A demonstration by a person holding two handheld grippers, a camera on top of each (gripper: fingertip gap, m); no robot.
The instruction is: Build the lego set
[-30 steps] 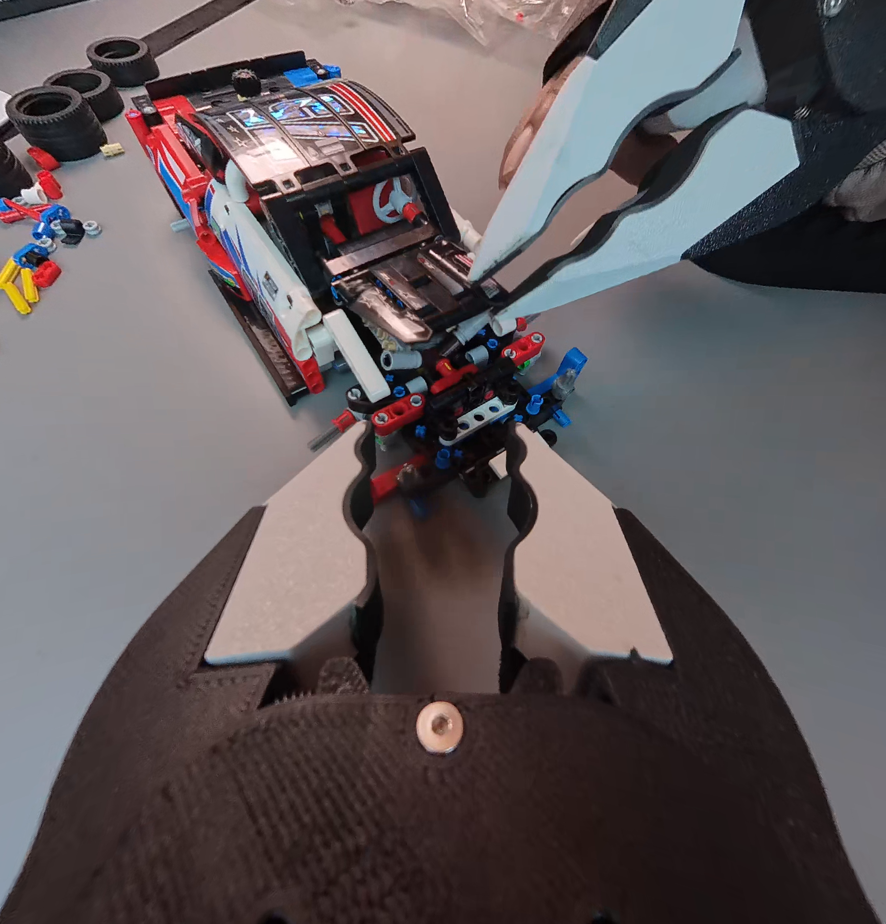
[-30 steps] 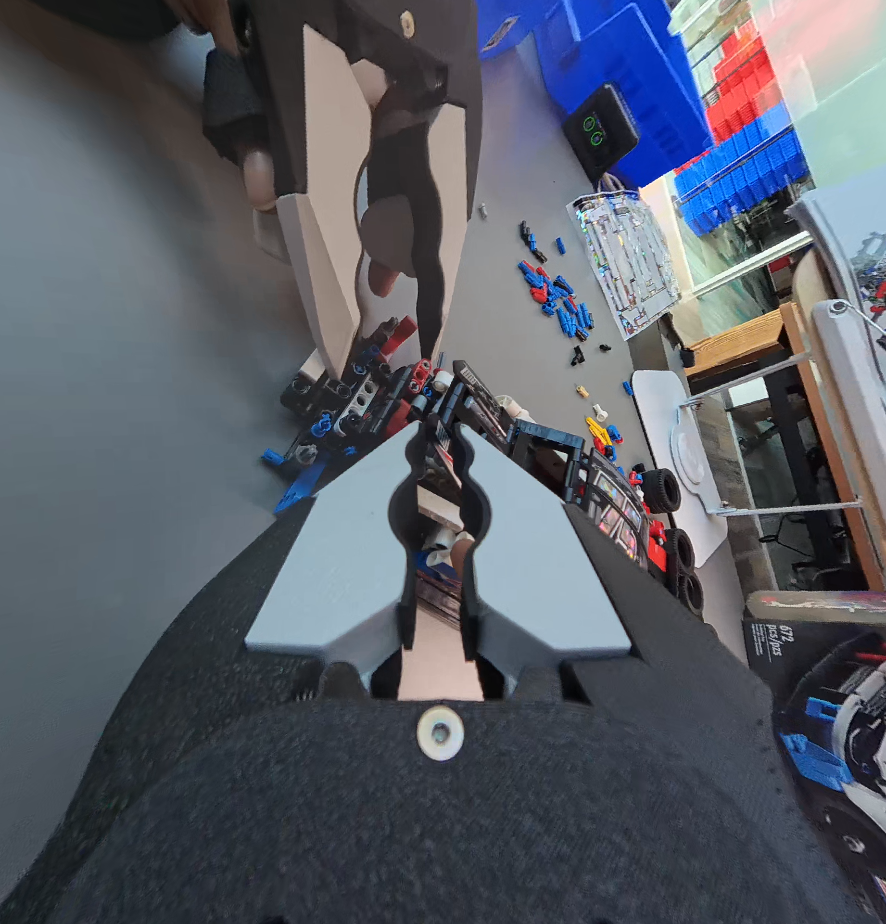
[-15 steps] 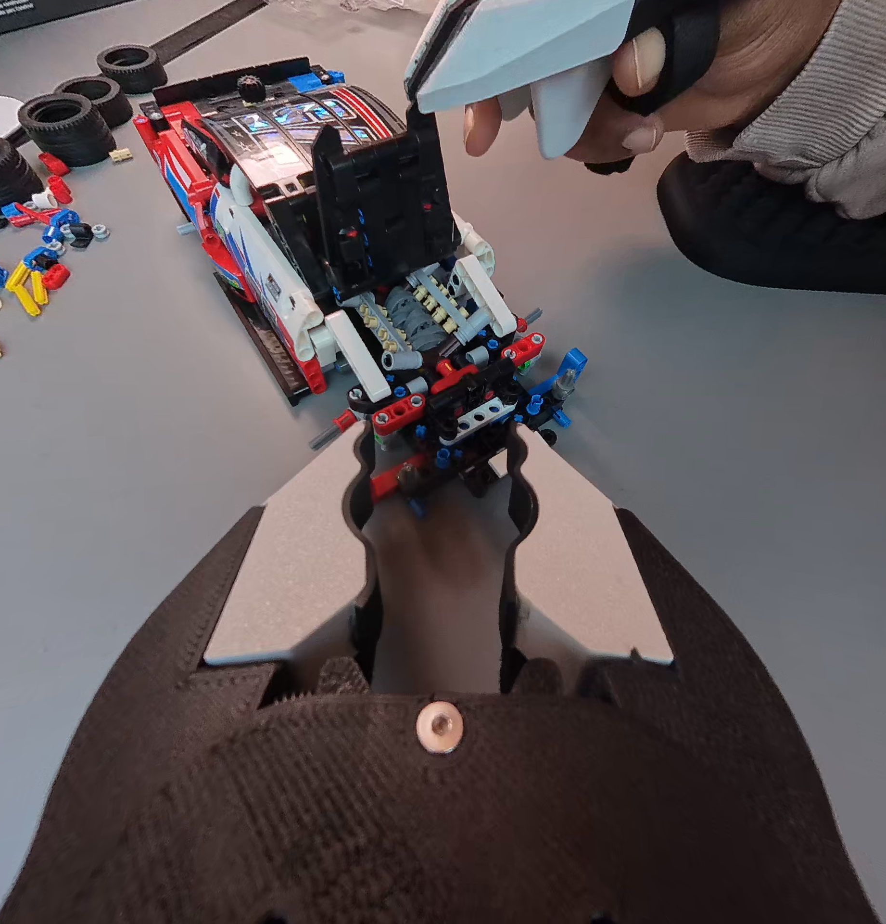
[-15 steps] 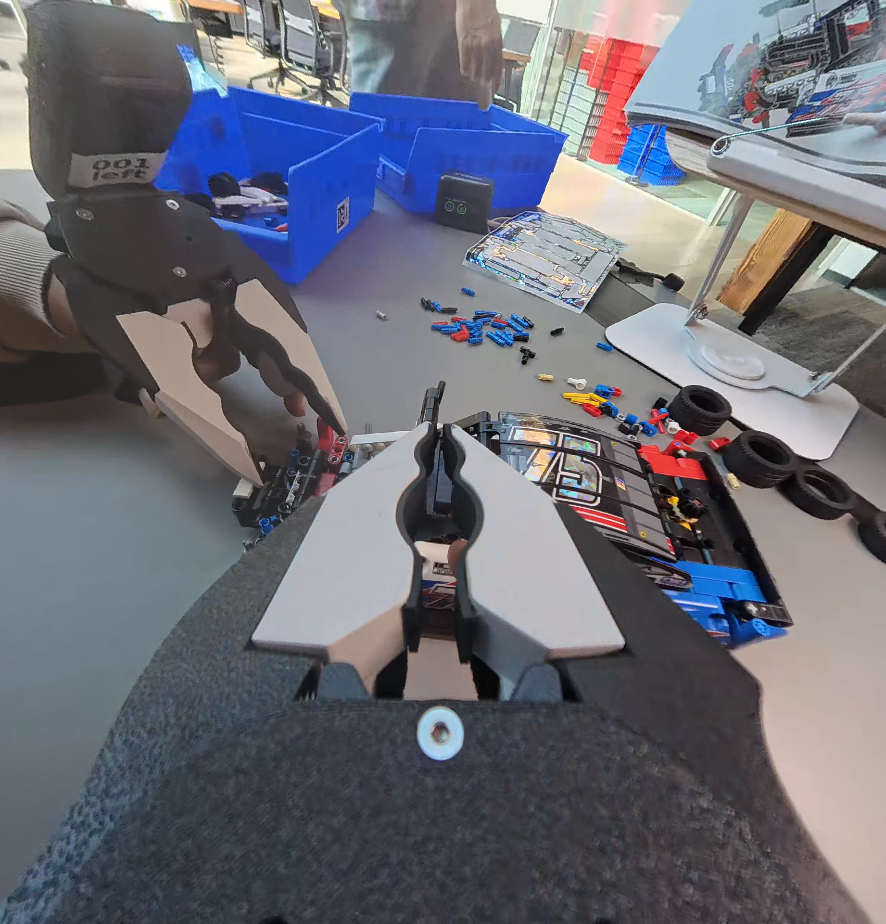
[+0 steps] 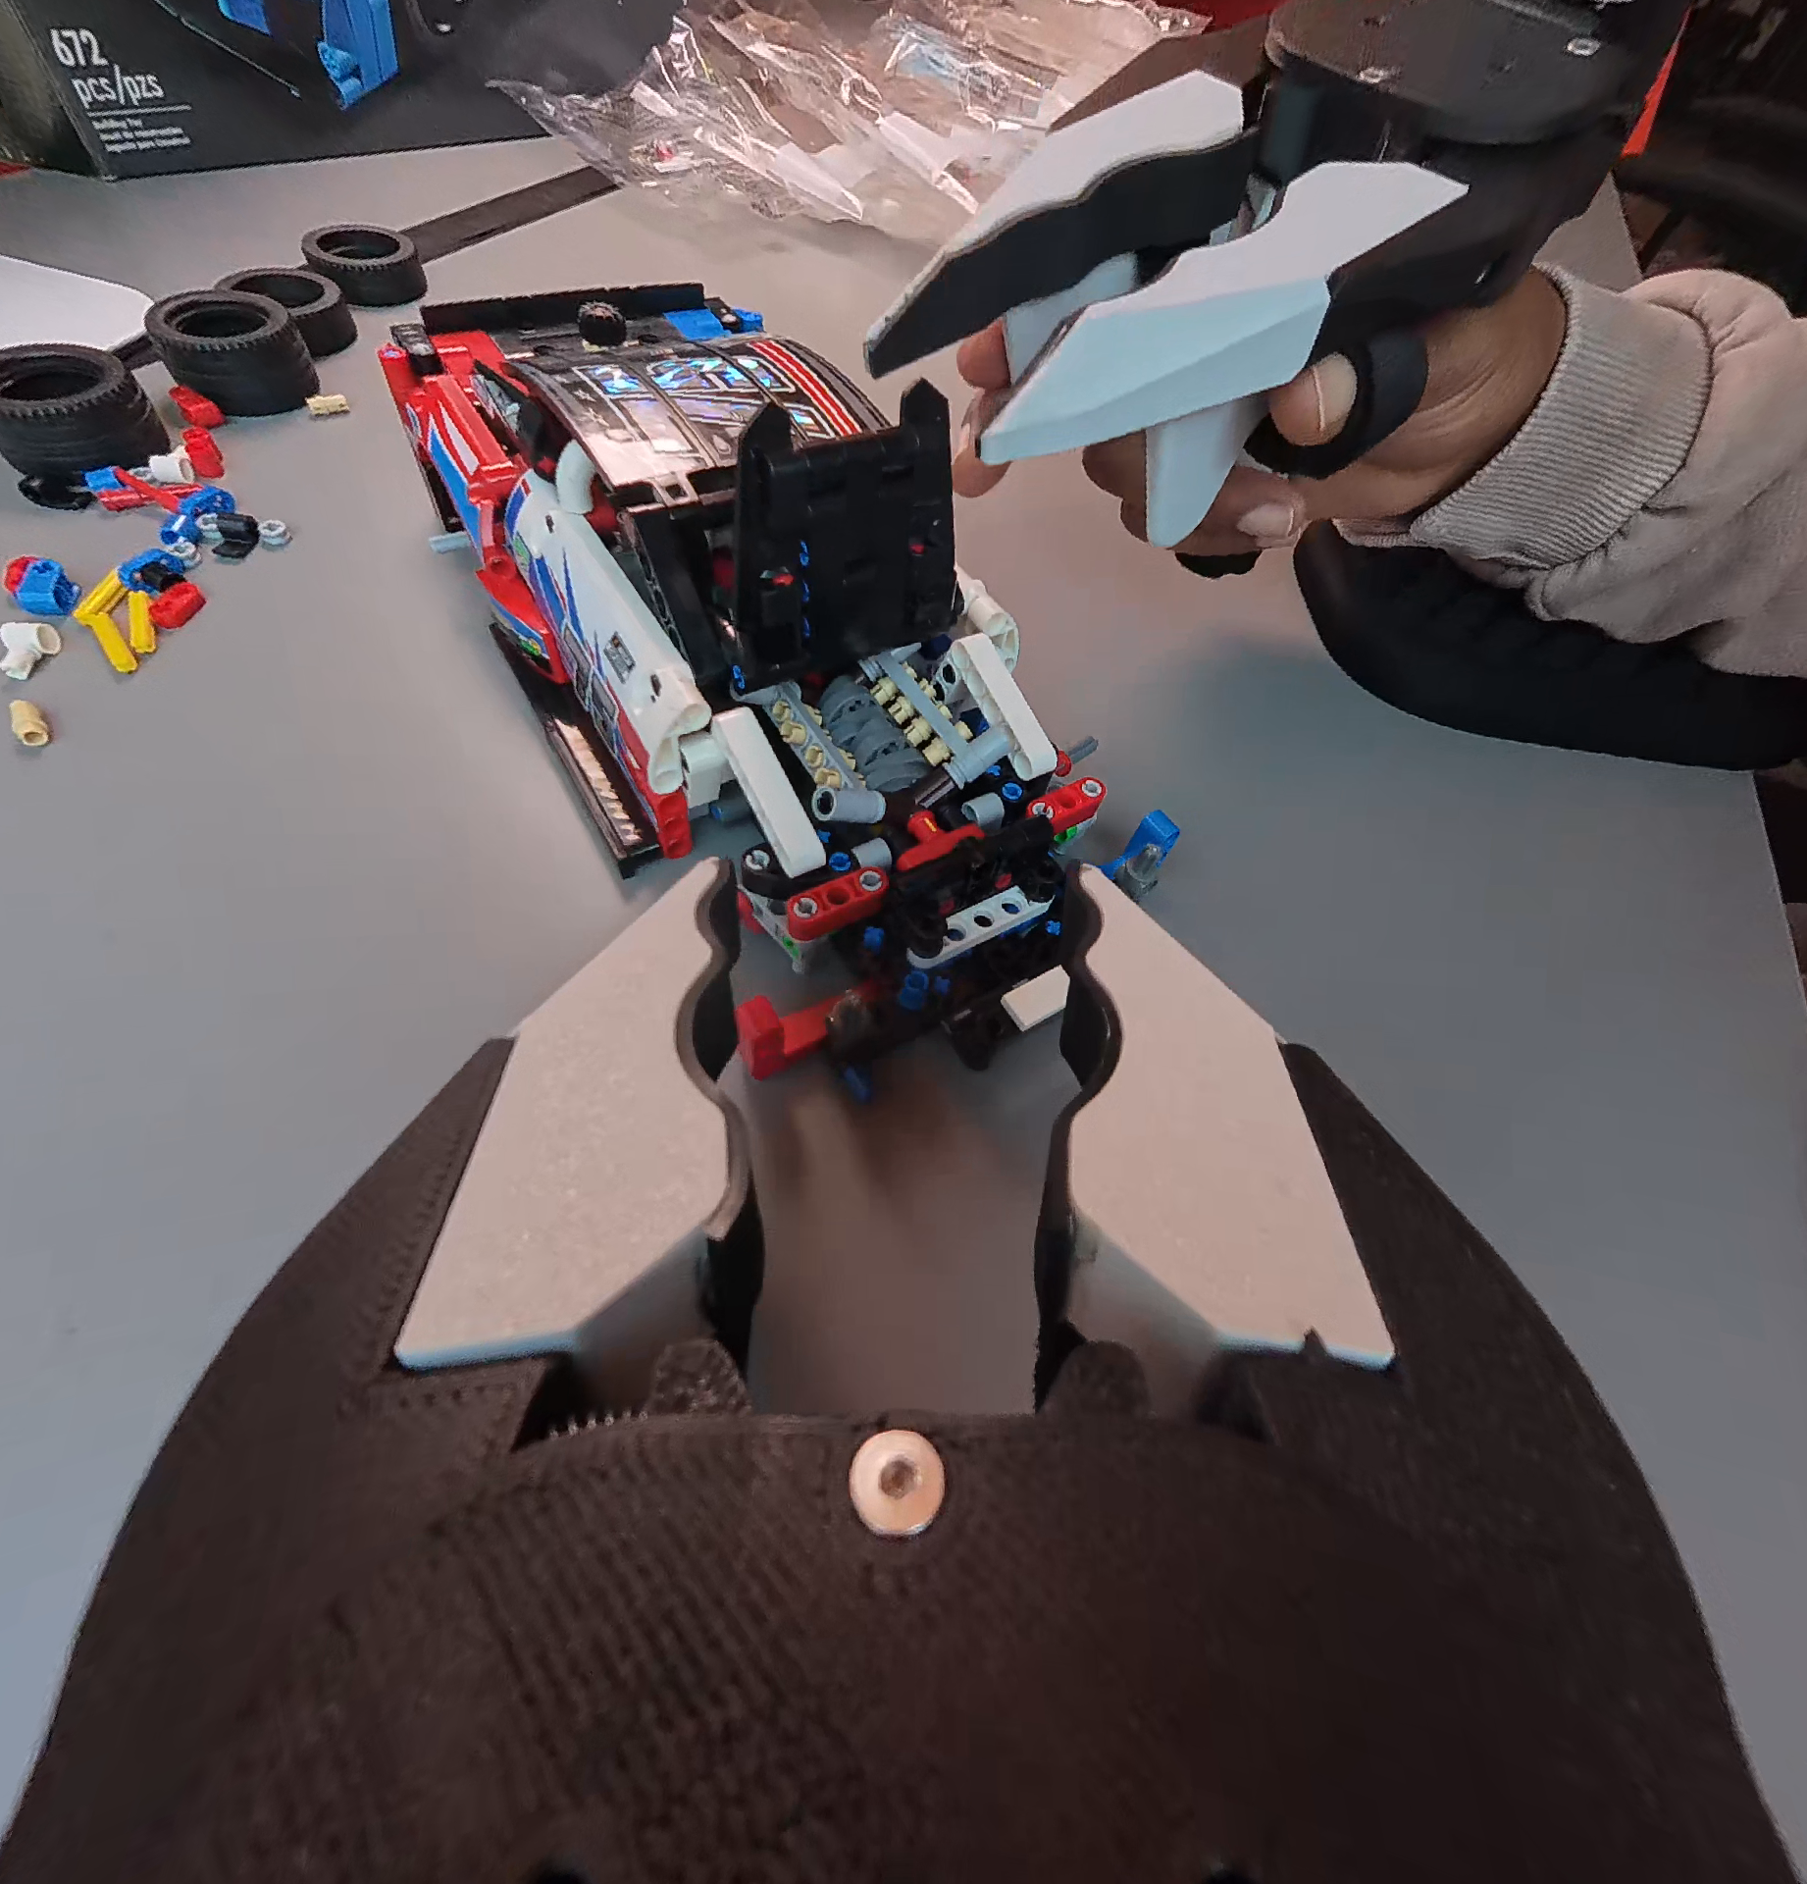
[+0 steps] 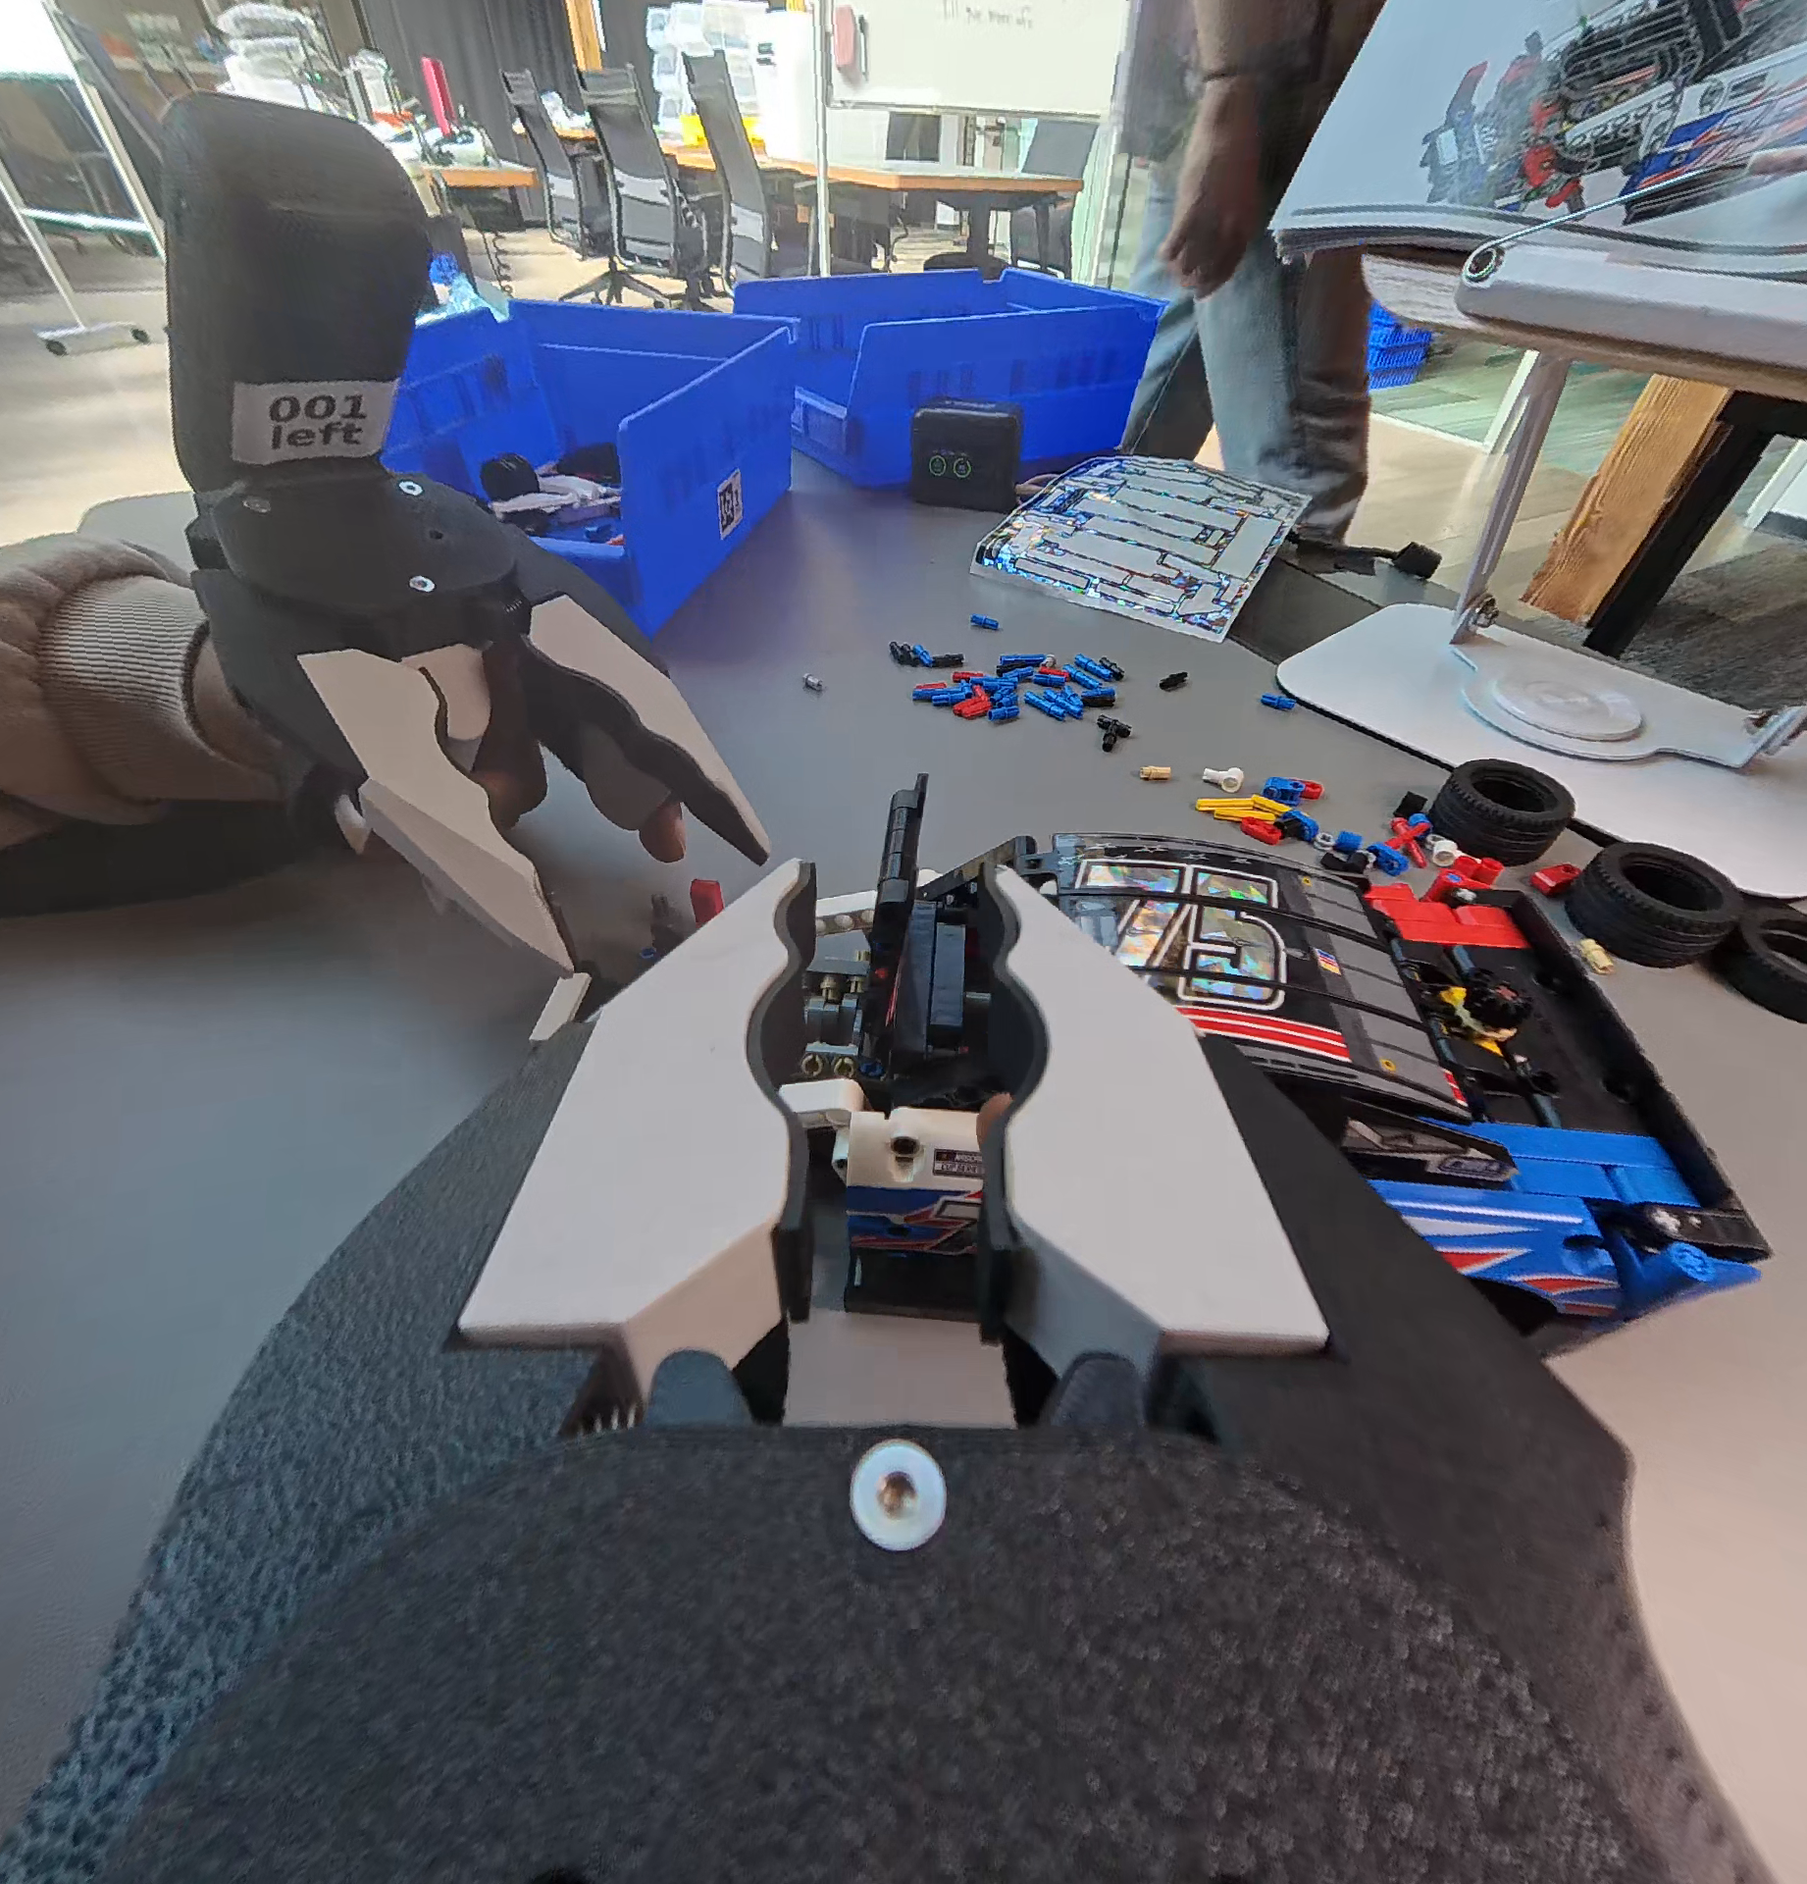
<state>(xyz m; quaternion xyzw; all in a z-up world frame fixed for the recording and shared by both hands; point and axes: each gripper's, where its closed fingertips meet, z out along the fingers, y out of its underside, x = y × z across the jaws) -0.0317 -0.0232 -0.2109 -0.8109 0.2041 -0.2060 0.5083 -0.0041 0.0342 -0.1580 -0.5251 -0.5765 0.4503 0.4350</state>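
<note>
The lego race car [image 5: 594, 602], black, red, white and blue, lies on the grey table, also in the right wrist view [image 6: 1236, 979]. Its black rear cover panel [image 5: 843, 530] stands upright on its hinge over the grey engine [image 5: 879, 724]. My left gripper [image 5: 894, 897] is open, with a finger on each side of the car's bare rear chassis [image 5: 940, 877]. My right gripper [image 5: 930, 403] is open just above the panel's top edge. In its own view [image 6: 899, 882] the panel [image 6: 905, 867] stands between its fingers, untouched.
Black tyres [image 5: 227, 336] and loose small parts [image 5: 125, 602] lie left of the car. The set's box [image 5: 115, 82] and plastic bags [image 5: 828, 112] are behind. Blue bins [image 6: 675, 428], a sticker sheet [image 6: 1134, 540], a booklet stand [image 6: 1552, 703] and a standing person [image 6: 1256, 255] are farther off. Some 9 cm of space lies between my two pairs of fingers.
My right gripper swung the black panel from flat to upright, then opened and let go of it, drawing back a little. My left gripper stayed at the car's rear.
</note>
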